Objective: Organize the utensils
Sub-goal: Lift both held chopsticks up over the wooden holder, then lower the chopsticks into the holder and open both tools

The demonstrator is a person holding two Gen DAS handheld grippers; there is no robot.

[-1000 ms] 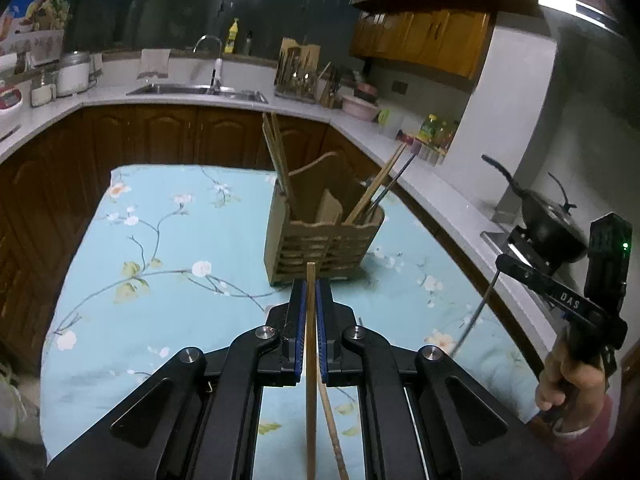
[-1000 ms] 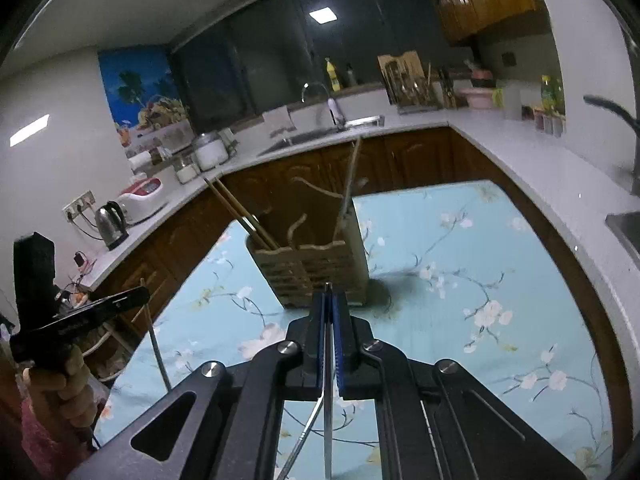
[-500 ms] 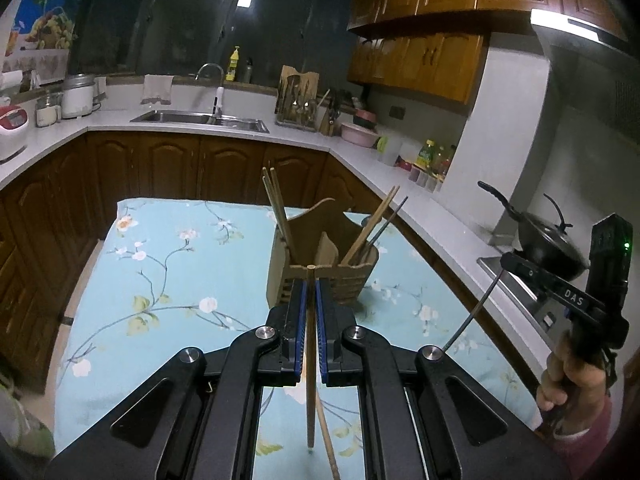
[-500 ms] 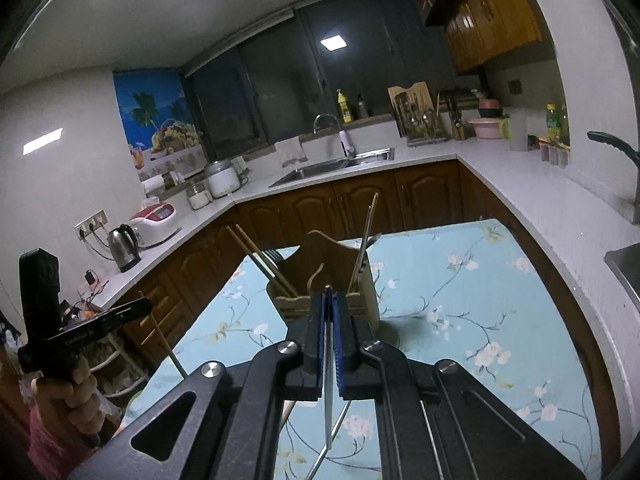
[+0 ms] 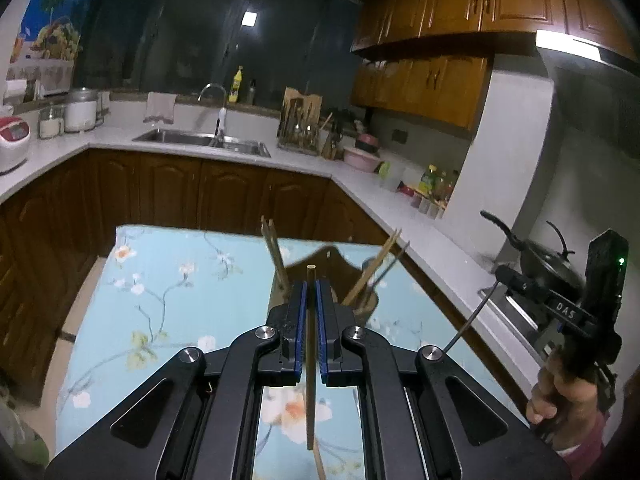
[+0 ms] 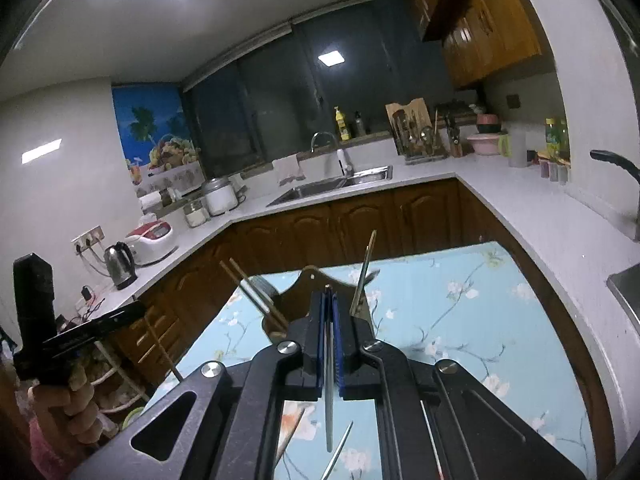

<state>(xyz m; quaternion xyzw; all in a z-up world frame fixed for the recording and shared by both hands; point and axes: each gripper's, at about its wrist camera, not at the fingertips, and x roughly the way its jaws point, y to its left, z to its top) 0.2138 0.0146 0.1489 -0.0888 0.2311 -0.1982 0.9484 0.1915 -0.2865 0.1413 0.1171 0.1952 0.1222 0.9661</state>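
My left gripper (image 5: 311,286) is shut on a wooden chopstick (image 5: 310,380) that hangs upright between its blue pads, above the table. My right gripper (image 6: 328,296) is shut on a thin metal chopstick (image 6: 328,400), also upright. Just beyond both grippers stands the wooden utensil holder (image 5: 340,260) (image 6: 296,296), largely hidden by the fingers. Wooden chopsticks (image 5: 274,248) and a metal one (image 6: 364,276) lean out of it. Each view shows the other gripper off to the side, held in a hand (image 5: 560,396) (image 6: 76,392). A loose metal chopstick (image 6: 340,452) lies on the cloth below.
The table has a light blue floral cloth (image 5: 160,280) (image 6: 460,312). White counters with brown cabinets wrap around it. A wok (image 5: 548,268) sits on the stove to the right, a kettle (image 6: 120,264) and rice cooker on the left counter, a sink (image 5: 200,140) at the back.
Both grippers have risen and tilted up with their chopsticks still gripped. The holder has dropped in both views and now sits partly behind the fingers.
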